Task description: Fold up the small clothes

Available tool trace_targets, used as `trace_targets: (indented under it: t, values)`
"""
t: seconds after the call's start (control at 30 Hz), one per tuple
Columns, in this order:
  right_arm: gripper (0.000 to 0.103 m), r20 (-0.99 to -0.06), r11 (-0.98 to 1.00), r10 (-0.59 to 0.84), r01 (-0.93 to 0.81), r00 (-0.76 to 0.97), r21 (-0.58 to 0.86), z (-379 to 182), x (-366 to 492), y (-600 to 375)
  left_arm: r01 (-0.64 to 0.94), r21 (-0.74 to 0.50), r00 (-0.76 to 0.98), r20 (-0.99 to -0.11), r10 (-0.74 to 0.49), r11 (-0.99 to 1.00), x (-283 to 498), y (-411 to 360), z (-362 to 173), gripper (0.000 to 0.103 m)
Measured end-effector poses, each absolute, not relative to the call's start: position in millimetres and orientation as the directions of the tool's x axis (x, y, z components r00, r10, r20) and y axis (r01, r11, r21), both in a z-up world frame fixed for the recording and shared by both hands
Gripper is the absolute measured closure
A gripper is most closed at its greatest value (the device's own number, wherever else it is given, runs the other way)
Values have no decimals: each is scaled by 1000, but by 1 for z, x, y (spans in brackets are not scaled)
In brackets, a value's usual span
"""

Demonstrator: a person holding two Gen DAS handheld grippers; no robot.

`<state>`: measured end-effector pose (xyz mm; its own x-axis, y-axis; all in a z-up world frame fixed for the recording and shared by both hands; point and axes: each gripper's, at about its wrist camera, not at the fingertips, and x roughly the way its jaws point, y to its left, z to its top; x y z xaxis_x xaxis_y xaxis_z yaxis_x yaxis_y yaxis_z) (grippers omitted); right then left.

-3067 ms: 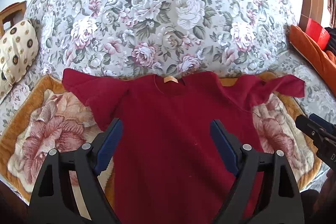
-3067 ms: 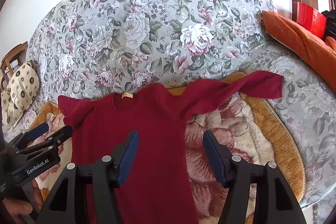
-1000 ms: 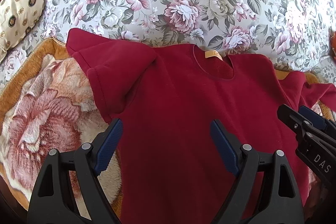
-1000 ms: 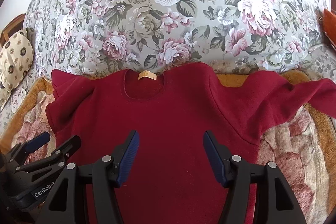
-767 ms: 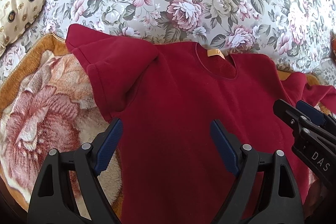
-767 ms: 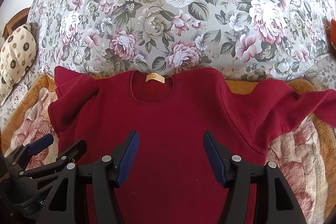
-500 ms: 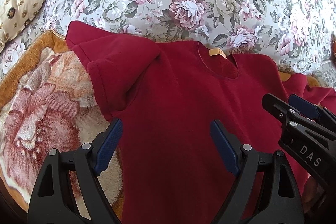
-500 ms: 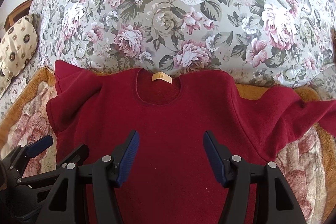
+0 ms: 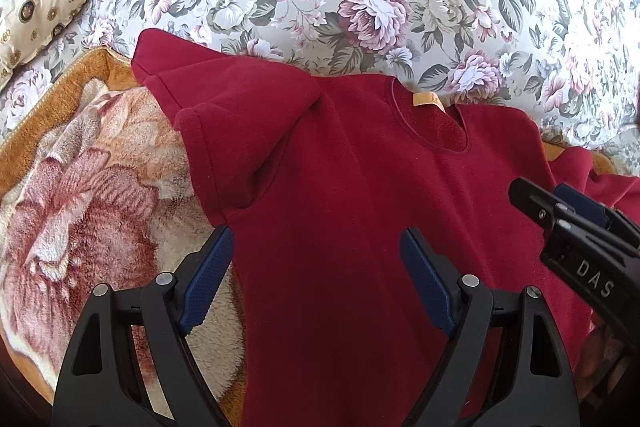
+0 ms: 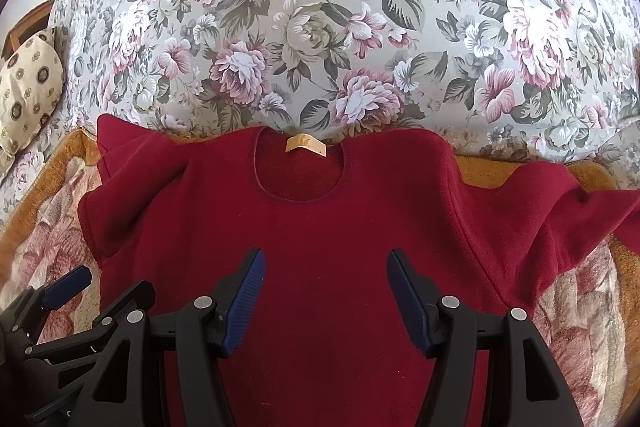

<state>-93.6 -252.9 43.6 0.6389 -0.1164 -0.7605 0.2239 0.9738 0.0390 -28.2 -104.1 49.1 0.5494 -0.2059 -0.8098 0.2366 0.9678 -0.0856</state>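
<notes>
Red top point(image 10: 340, 247) lies flat, neck up, on floral blanket point(image 9: 80, 195). Left gripper point(image 9: 316, 267) & right gripper point(image 10: 324, 283) both gape, empty, above chest. Imo pinch 1 sleeve point(image 9: 224, 131) at cuff, fold inward.

On the side of my right gripper point(image 9: 532, 197), seen from my left wrist camera at the right edge of the view, I read white capitals "DAS"; the word runs on past what I can see. The orange neck label point(image 10: 306, 145) of the red shirt point(image 10: 320, 227), sewn inside the collar at the shirt's far edge, carries a small pale emblem I cannot make out and, at its right end, a tiny mark that may be an "L". I can read nothing else.
</notes>
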Motion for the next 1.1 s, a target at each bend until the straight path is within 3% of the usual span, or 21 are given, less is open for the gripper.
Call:
trace_targets:
  t: [0.17,0.33,0.4,0.63,0.8,0.93,1.0,1.1]
  values:
    - [42,-765,991,-57,127,642,33,56,-70,-239,222,-63,562,-807,-180,973,-34,-91,46,18]
    - [42,-771,972,232,-117,593,202,80,-7,-188,176,-70,558,-815,-158,982,-33,-55,44,18]
    - [42,-769,958,286,-189,572,215,84,21,-156,156,-99,552,-817,-169,983,-31,-39,43,18]
    - [43,-847,878,271,-477,458,23,44,103,-5,51,-78,525,-846,-93,996,-19,-5,34,18]
    - [43,-889,867,143,-489,434,-99,3,159,41,-49,-90,561,-826,-47,995,-12,30,43,18]
    - [43,-900,890,129,-449,417,-80,-24,193,58,-94,-122,547,-835,-51,988,-2,47,38,18]
    - [52,-910,902,83,-419,407,-105,-40,203,61,-106,-129,548,-835,-50,986,-2,51,36,18]
    - [85,-892,898,124,-432,434,-86,-38,198,61,-118,-144,549,-834,-56,983,-2,53,34,18]
